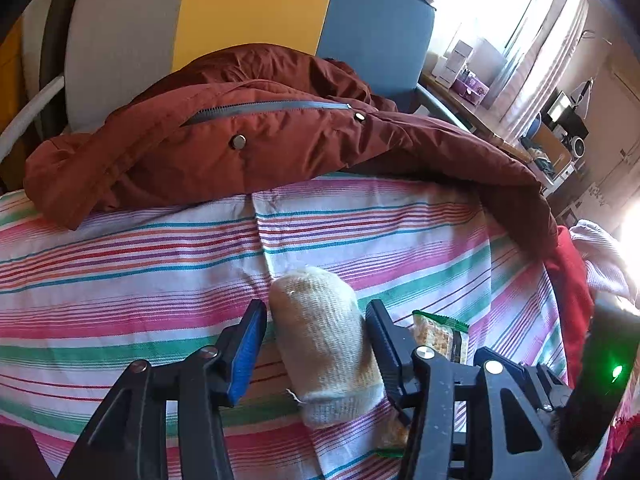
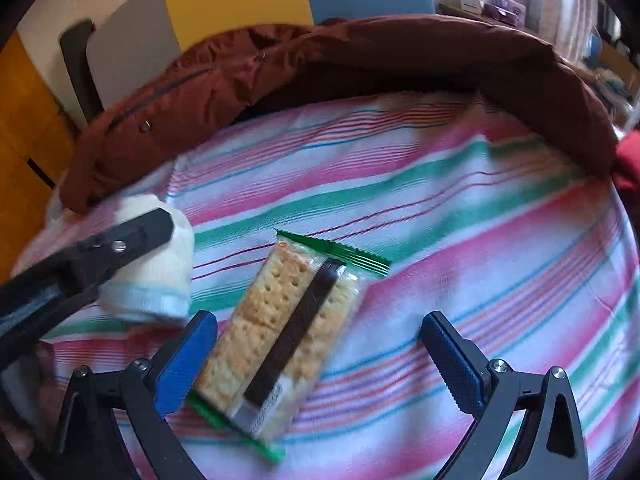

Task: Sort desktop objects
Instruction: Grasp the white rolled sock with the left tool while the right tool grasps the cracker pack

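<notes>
Cracker pack [image 2: 276, 336] sits between my right gripper [image 2: 320, 364]'s wide-open jaws, label too blurry; left gripper [image 1: 316, 344] tilts down, half-open around the sock roll [image 1: 324, 344], not squeezing.

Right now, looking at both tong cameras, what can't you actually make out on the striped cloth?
- Cracker packet: left wrist view, mostly hidden behind the left tongs.
- Rolled sock: right wrist view, blurred, partly covered by those tongs.
- Packet label: right wrist view, motion blur, unreadable.
- Striped cloth far edge: both views, under the brown jacket.
- Left tongs' grip on the sock: contact unclear.
</notes>
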